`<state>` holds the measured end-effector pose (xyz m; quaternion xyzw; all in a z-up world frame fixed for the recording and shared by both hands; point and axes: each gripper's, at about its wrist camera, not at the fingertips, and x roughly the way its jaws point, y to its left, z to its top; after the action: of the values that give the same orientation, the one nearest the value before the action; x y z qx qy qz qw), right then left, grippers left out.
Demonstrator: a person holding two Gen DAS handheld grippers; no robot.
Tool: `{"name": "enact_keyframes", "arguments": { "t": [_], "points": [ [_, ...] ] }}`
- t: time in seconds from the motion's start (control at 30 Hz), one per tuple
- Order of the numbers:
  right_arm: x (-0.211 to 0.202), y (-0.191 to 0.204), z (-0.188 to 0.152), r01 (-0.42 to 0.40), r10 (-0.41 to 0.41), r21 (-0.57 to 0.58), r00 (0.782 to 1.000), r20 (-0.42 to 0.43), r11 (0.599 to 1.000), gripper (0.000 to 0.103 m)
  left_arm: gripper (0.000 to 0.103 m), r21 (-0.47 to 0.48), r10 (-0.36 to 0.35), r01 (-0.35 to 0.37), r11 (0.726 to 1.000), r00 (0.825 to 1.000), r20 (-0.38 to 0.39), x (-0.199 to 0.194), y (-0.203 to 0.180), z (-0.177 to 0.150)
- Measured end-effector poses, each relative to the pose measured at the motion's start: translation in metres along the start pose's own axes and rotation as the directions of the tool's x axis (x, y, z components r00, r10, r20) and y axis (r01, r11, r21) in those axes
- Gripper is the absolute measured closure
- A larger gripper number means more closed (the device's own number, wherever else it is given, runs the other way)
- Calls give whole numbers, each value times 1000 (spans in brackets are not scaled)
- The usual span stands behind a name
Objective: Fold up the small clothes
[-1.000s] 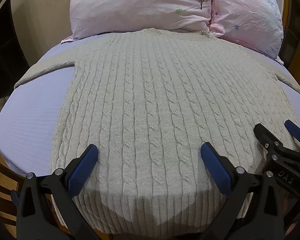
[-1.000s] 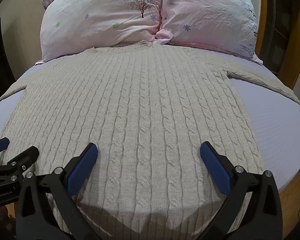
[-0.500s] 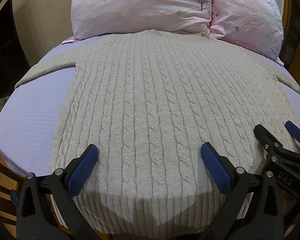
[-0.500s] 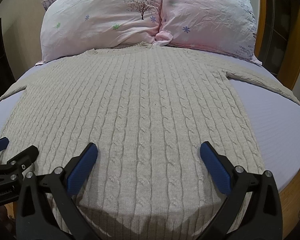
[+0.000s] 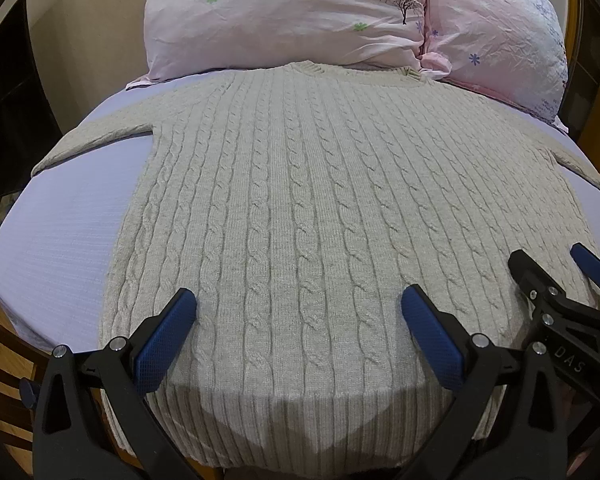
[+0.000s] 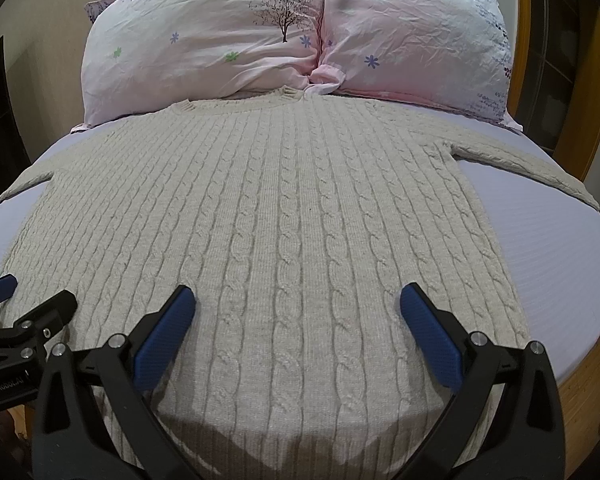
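A beige cable-knit sweater (image 5: pixel 320 200) lies flat on the bed, collar toward the pillows, sleeves spread out to both sides. It also shows in the right wrist view (image 6: pixel 284 220). My left gripper (image 5: pixel 299 304) is open and empty, hovering over the hem's left half. My right gripper (image 6: pixel 298 300) is open and empty over the hem's right half. The right gripper also shows at the right edge of the left wrist view (image 5: pixel 556 264), and the left gripper at the left edge of the right wrist view (image 6: pixel 32 296).
Two pink flowered pillows (image 5: pixel 284 16) (image 6: pixel 412 40) lie at the head of the bed, touching the collar. The lilac sheet (image 5: pixel 68 216) shows on both sides of the sweater. A wooden bed frame (image 6: pixel 580 392) runs along the edges.
Both grippers have drifted slightly back toward the hem; the sweater sits a little lower in view. Nothing was gripped.
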<state>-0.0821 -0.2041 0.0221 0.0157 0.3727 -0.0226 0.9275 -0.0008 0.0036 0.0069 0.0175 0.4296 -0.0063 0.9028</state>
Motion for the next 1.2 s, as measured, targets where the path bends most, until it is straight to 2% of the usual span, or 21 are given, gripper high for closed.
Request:
{"name": "enact_keyframes", "arguments": {
  "t": [1.2],
  "points": [
    [1, -1, 1, -8, 8, -13, 1000, 3, 1000, 2, 1, 3, -1, 1, 1000, 1000, 9, -2, 3, -1]
  ]
}}
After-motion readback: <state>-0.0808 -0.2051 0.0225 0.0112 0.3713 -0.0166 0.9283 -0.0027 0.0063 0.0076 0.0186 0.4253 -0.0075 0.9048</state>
